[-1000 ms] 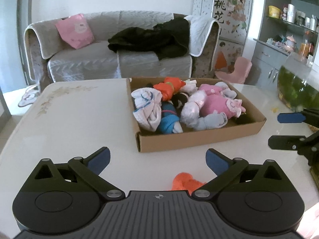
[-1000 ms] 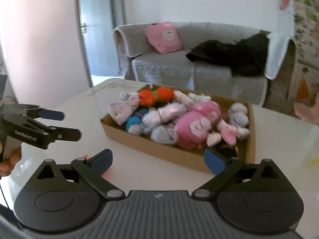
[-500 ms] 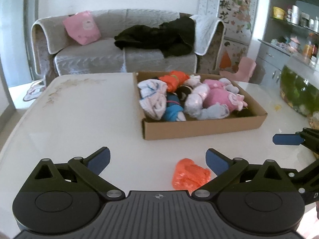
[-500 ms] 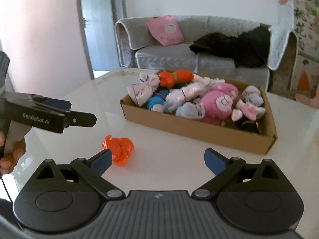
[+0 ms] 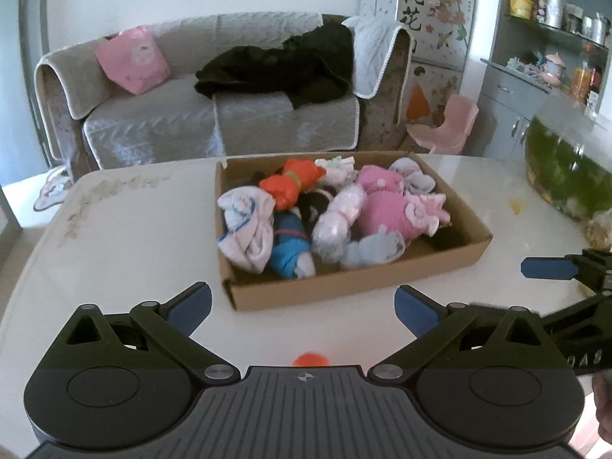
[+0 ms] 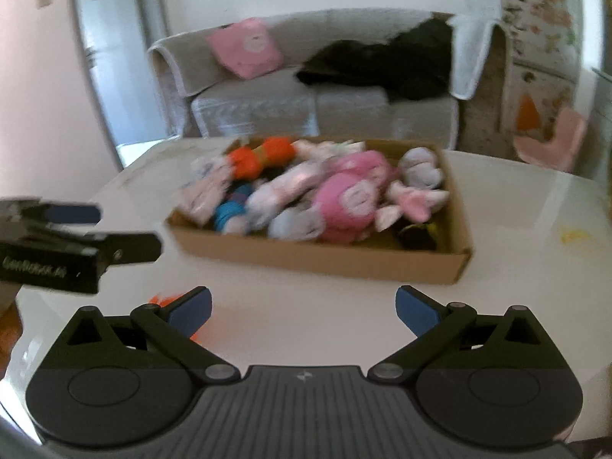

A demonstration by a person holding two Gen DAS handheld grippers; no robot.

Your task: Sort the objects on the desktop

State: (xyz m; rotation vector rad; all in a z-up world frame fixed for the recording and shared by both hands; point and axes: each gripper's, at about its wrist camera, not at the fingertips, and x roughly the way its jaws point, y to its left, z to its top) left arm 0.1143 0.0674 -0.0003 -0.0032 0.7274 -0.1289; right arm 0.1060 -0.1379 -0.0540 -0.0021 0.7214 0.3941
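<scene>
A shallow cardboard box (image 5: 355, 287) (image 6: 317, 258) on the white table holds several rolled socks and soft toys, pink, orange, blue and white. A loose orange item (image 5: 310, 359) (image 6: 162, 300) lies on the table in front of the box, mostly hidden behind each gripper's body. My left gripper (image 5: 302, 308) is open, low over the table, with that orange item just below and between its fingers. My right gripper (image 6: 302, 308) is open too, with nothing between its fingers. In the right wrist view the left gripper (image 6: 82, 229) sits at the left edge, above the orange item.
A glass fish tank (image 5: 566, 168) stands at the table's right edge. Behind the table are a grey sofa (image 5: 214, 114) with a pink cushion and dark clothing, a pink child's chair (image 5: 447, 126) and a decorated fridge. A yellow stain (image 6: 573, 235) marks the table at right.
Both grippers moved forward toward the box, so the orange item slid down behind their bodies. Both stayed open.
</scene>
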